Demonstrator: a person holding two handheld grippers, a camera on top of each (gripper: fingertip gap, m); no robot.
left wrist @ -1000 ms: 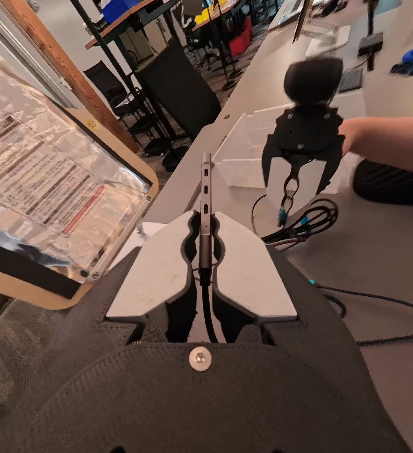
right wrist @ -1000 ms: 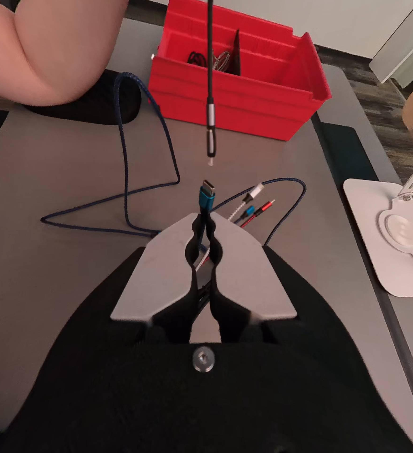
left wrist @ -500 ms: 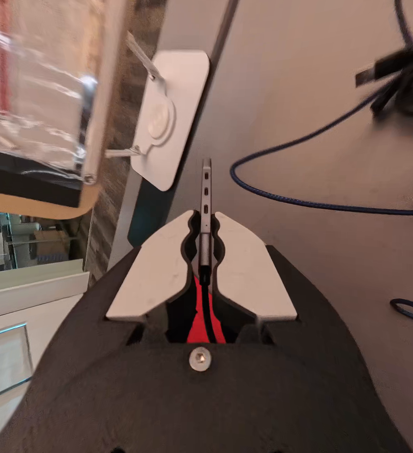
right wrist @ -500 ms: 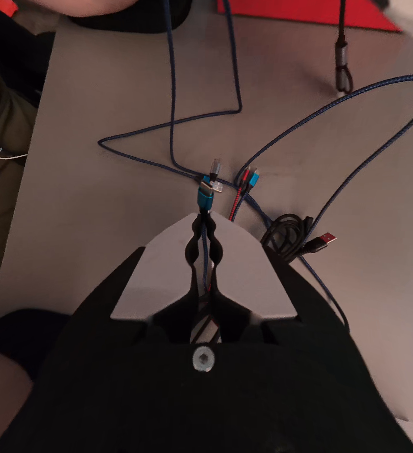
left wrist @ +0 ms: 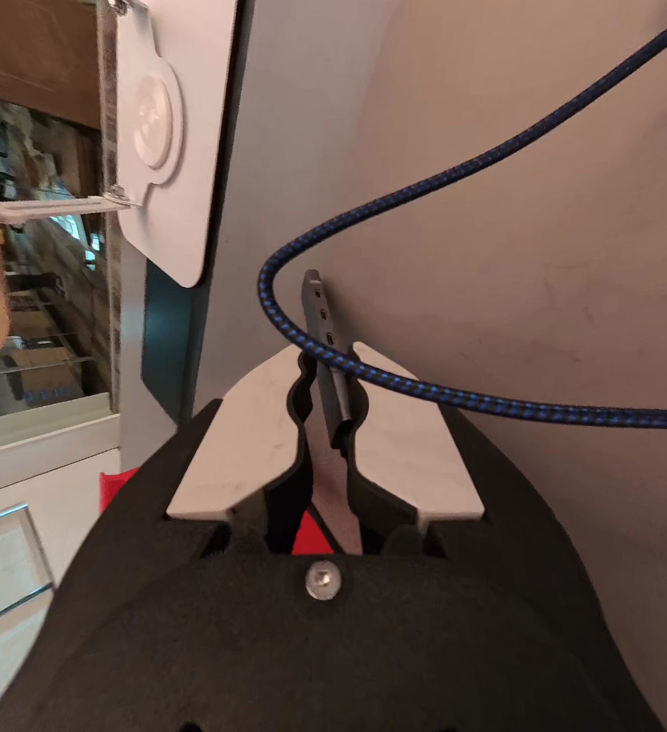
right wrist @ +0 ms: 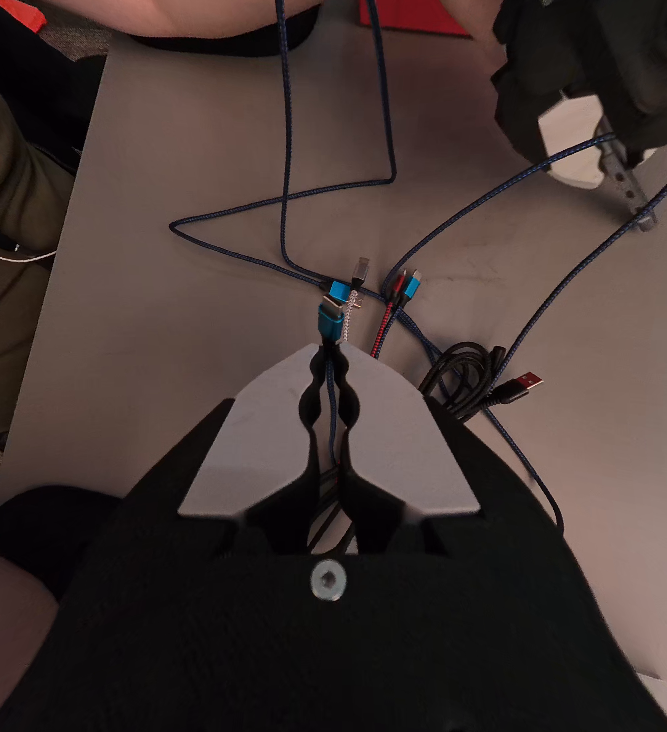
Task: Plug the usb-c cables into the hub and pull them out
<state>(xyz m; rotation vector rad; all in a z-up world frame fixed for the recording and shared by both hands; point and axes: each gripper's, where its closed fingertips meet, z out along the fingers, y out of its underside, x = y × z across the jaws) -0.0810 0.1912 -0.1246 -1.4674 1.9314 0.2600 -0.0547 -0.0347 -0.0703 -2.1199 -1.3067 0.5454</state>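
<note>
In the left wrist view the slim grey hub stands tilted between my left gripper's fingers, its far end against the grey table. The jaws stand wider than the hub, which leans on the right finger. A blue braided cable crosses in front of the hub. My right gripper is shut on a blue cable just behind its teal USB-C plug, above the table. The right wrist view shows the left gripper and the hub at the top right.
A white stand base lies by the table's left edge. Loose plugs, a coiled black cable with a red USB-A plug and blue cable loops lie mid-table. A red bin and a person's arm are at the far side.
My left gripper dropped toward the table; the hub's end now rests on it, the jaws have widened and the hub has tilted. The right gripper keeps its plug, slightly lower.
</note>
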